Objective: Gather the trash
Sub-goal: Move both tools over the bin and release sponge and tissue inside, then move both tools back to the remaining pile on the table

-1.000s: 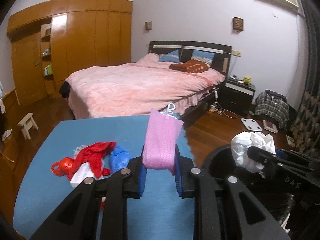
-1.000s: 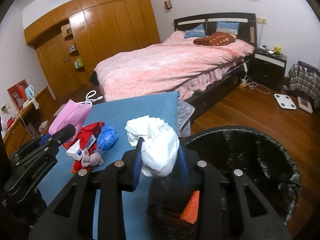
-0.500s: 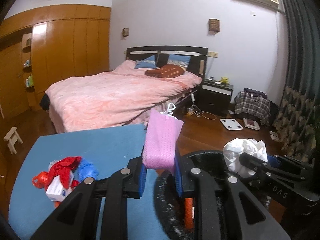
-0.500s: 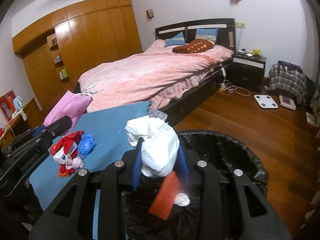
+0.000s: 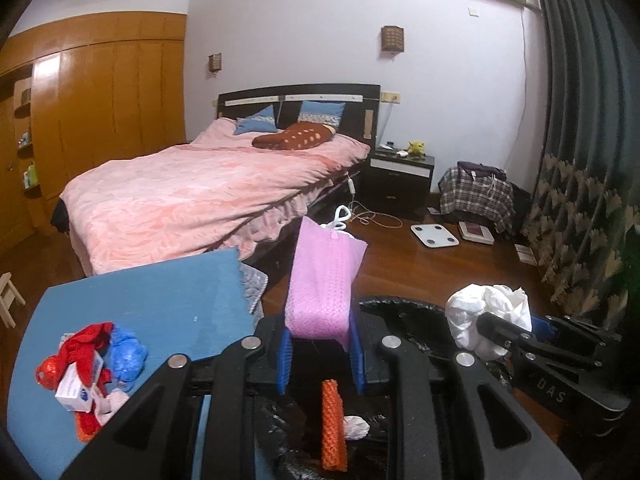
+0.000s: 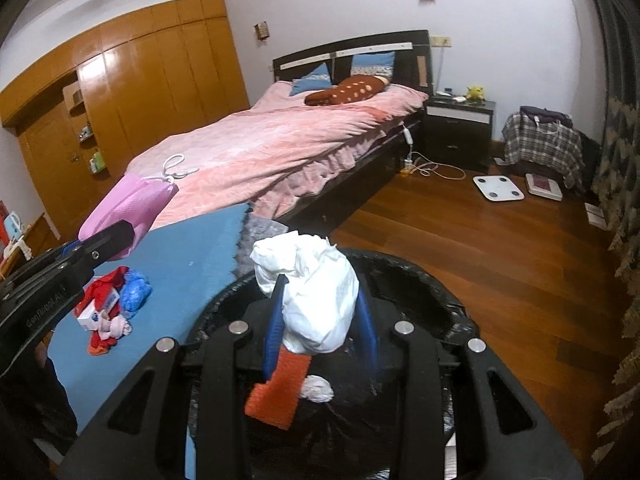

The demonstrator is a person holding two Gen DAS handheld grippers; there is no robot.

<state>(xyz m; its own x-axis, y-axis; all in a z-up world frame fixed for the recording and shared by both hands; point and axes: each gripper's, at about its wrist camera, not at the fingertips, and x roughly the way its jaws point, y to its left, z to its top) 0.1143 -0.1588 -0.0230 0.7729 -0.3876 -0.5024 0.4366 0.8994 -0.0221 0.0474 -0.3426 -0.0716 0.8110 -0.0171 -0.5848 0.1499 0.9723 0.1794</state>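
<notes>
Fingers [image 6: 276, 320] around white wad [image 6: 316, 300] above bin [image 6: 440, 292], beside table [image 6: 192, 252].

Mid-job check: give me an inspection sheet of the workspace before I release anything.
Surface: blue table, partly covered.
Job's things: black-lined bin holding orange mesh and a white wad.
Clutter: red, blue and white trash pile on the table.
Grippers: left gripper shut on pink bag; right gripper shut on white crumpled bag, over the bin.
Cables: white cords on the floor.
Surroundings: bed, nightstand, wardrobe.
</notes>
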